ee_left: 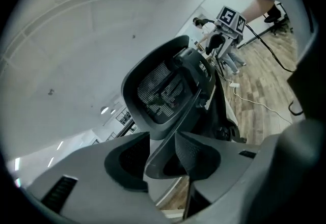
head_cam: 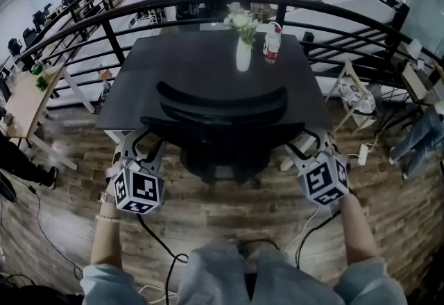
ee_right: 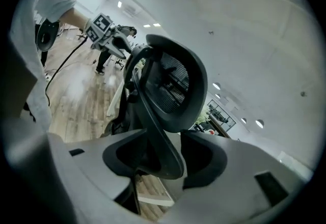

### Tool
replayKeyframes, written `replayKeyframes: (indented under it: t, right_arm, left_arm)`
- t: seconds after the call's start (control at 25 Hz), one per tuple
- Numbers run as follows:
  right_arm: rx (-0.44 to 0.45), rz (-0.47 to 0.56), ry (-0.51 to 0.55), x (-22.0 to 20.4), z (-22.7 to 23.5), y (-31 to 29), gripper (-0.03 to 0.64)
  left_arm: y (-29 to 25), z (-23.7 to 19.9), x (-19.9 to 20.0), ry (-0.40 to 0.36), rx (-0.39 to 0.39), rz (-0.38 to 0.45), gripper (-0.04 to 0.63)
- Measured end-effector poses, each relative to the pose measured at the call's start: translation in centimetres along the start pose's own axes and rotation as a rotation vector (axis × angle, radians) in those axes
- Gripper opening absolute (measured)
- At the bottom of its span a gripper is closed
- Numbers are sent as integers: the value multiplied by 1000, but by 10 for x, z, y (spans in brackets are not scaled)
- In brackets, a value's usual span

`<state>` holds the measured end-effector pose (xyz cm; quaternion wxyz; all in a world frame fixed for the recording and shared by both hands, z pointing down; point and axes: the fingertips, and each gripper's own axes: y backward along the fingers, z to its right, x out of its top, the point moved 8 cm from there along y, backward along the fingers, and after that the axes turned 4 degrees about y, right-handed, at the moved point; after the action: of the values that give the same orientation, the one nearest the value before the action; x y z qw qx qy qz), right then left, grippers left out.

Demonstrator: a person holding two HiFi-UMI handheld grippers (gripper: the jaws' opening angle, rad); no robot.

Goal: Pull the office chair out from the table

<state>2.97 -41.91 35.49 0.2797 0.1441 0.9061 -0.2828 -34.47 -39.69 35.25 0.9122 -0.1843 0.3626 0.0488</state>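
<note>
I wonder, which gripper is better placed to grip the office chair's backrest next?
Right gripper, marginally: the backrest sits centred between its open jaws; in the left gripper it lies nearer one jaw.

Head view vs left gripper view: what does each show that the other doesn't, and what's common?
Only the head view: the dark table top with a vase of flowers and a bottle on it, and the left gripper seen from behind. Only the left gripper view: its own fingers, apart, with an edge of the chair's frame between them, and the ceiling. Both: the office chair, the right gripper at the chair's other side, and the wooden floor.
</note>
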Motion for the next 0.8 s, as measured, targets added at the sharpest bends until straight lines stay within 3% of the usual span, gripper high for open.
replayKeyframes:
  t: [0.12,0.36,0.56,0.8]
  right_arm:
    - [51,-43,131,-2,2,-14,214]
    - [137,-151,355,-9,-1,-43,214]
    - [175,-202,458,-11,-10,-59,211]
    - [184,-214,522,-11,-14,-67,181]
  left_arm:
    - [-11,-3,-7,-69,-32,-29,204]
    - [-27,-6,-18,-188,-62,-73,213]
    - [-38,-4,-31,-288,-90,-128,224]
    - [-60,-6,-43,-515,-113,-211,255]
